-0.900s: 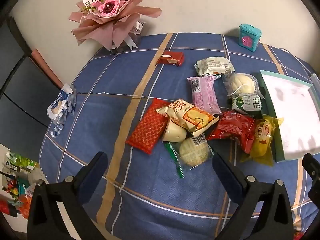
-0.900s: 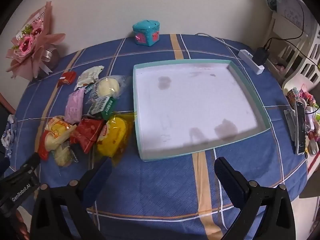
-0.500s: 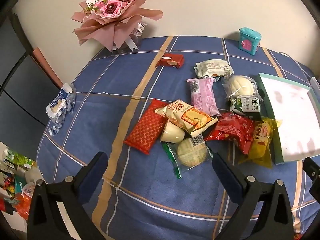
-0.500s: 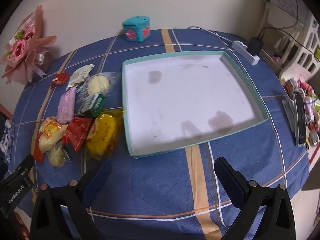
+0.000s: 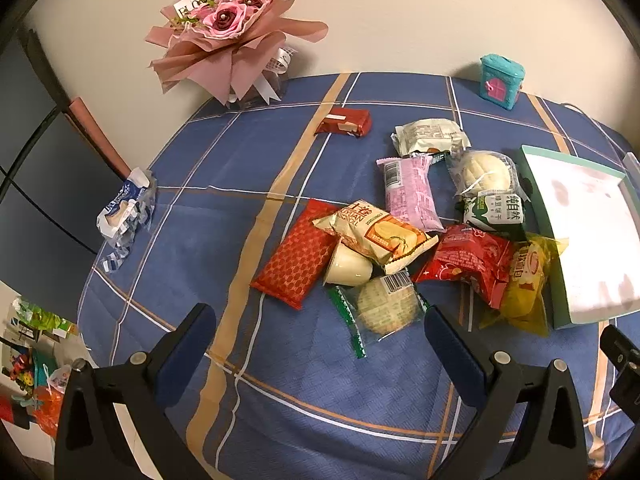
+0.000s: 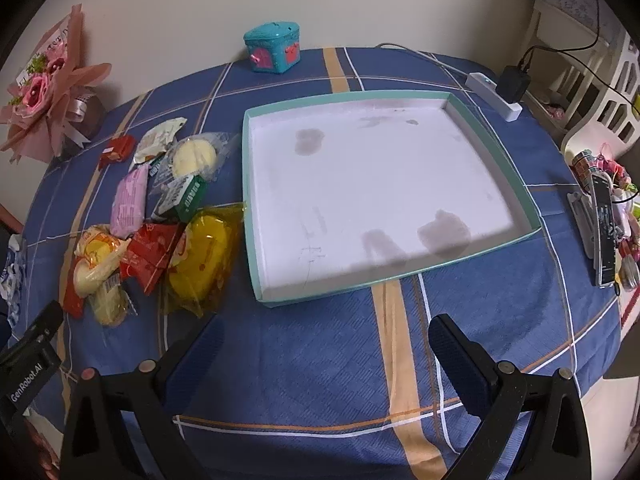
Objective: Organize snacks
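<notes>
Several wrapped snacks lie in a pile on the blue checked tablecloth: a red patterned pack (image 5: 298, 262), a round biscuit in clear wrap (image 5: 386, 306), a pink pack (image 5: 409, 192), a red pouch (image 5: 470, 262) and a yellow bag (image 5: 522, 286). A shallow teal box (image 6: 528, 206) with a white floor, empty, lies right of the pile. My left gripper (image 5: 318, 334) is open, hovering just in front of the round biscuit. My right gripper (image 6: 322, 338) is open, in front of the box's near edge. The pile shows at the left of the right wrist view, with the yellow bag (image 6: 204, 256) nearest the box.
A pink flower bouquet (image 5: 228, 28) stands at the back left by the wall. A small teal tin (image 6: 274, 52) sits at the back edge. A crumpled blue-white wrapper (image 5: 126, 210) lies at the table's left edge. A power strip (image 6: 494, 94) and clutter (image 6: 604, 216) are at the right.
Both grippers have shifted slightly over the table; the right view has swung left then back, and the left view has drawn a little nearer the pile. Both stay open and empty.
</notes>
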`<state>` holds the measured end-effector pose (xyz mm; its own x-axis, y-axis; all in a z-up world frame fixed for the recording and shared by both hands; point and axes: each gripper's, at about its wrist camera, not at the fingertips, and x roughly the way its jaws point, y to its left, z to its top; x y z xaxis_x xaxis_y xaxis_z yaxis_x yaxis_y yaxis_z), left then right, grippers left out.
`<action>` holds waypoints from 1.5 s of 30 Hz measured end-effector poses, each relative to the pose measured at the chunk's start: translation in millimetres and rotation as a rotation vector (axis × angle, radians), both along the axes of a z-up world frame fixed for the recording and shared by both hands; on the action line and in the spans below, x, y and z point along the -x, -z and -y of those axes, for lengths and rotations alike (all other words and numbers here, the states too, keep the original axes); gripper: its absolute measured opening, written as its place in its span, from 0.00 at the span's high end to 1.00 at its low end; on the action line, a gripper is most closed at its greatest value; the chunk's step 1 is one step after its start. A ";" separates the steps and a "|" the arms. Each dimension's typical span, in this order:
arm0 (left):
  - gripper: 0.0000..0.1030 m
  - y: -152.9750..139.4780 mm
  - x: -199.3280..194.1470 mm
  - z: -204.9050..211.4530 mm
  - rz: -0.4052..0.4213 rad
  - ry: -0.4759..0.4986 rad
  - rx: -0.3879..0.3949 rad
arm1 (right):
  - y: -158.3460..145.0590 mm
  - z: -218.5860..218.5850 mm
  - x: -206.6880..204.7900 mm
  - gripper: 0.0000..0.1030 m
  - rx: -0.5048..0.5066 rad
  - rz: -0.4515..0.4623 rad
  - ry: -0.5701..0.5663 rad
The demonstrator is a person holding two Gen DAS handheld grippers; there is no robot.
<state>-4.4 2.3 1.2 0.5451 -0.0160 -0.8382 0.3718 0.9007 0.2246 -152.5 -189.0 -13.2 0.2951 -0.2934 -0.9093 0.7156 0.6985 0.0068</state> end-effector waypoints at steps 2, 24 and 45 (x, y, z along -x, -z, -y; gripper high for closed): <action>0.00 0.2 1.0 0.4 0.005 -0.002 -0.002 | 0.0 -0.6 0.5 0.00 -0.006 0.005 -0.002; 0.00 -0.2 3.9 0.8 0.020 -0.011 -0.002 | -4.4 -4.4 1.0 0.00 -0.017 0.029 -0.023; 0.00 -0.1 4.7 -1.5 0.011 -0.014 0.025 | -8.1 -9.0 -0.7 0.00 0.008 0.025 -0.037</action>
<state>-9.1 3.8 1.3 0.5548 -0.0286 -0.8315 0.3562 0.9113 0.2064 -151.9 -180.0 -5.1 0.3280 -0.2891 -0.8994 0.6891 0.7244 0.0184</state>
